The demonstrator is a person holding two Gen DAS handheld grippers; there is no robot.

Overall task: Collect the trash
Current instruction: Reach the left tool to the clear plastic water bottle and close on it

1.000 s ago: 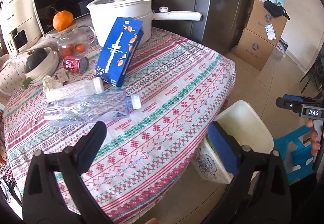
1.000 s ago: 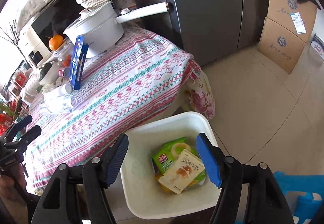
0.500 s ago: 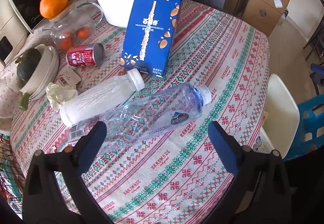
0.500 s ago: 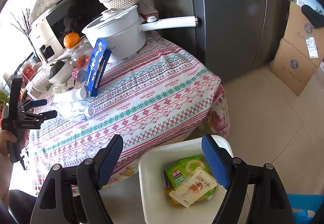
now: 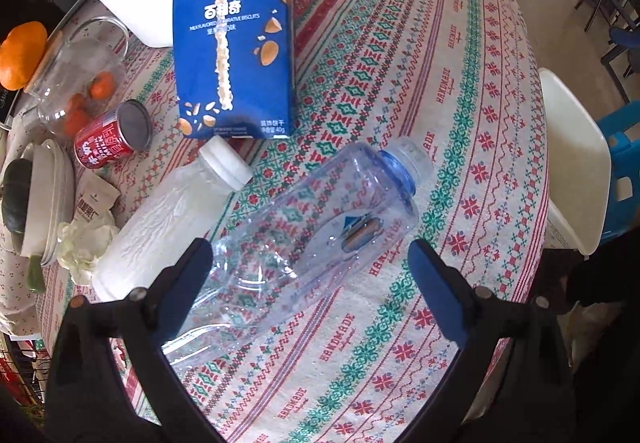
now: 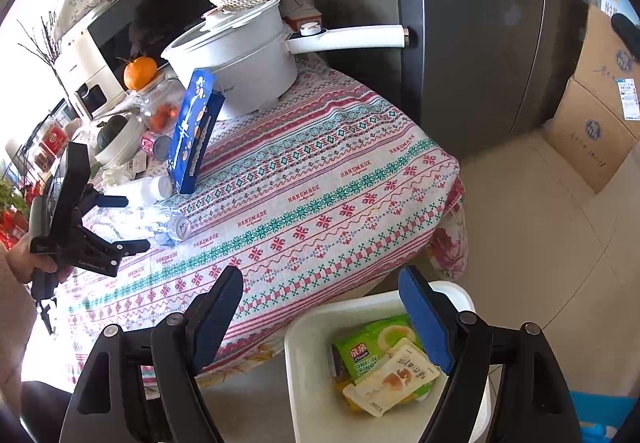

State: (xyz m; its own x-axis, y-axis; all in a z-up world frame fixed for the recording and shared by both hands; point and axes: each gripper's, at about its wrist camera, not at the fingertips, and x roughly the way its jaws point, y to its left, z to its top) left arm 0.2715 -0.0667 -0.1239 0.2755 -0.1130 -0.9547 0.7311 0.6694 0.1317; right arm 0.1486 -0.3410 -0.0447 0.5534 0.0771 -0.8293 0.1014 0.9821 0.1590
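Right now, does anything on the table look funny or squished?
Yes. The clear bottle lies on its side, crumpled near its base, beside a tipped white bottle. A red can lies tipped over too, and the blue box leans against the pot.

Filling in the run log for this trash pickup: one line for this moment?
phase: reaching | left gripper: open above clear bottle | right gripper: open, empty | bin: snack wrappers inside
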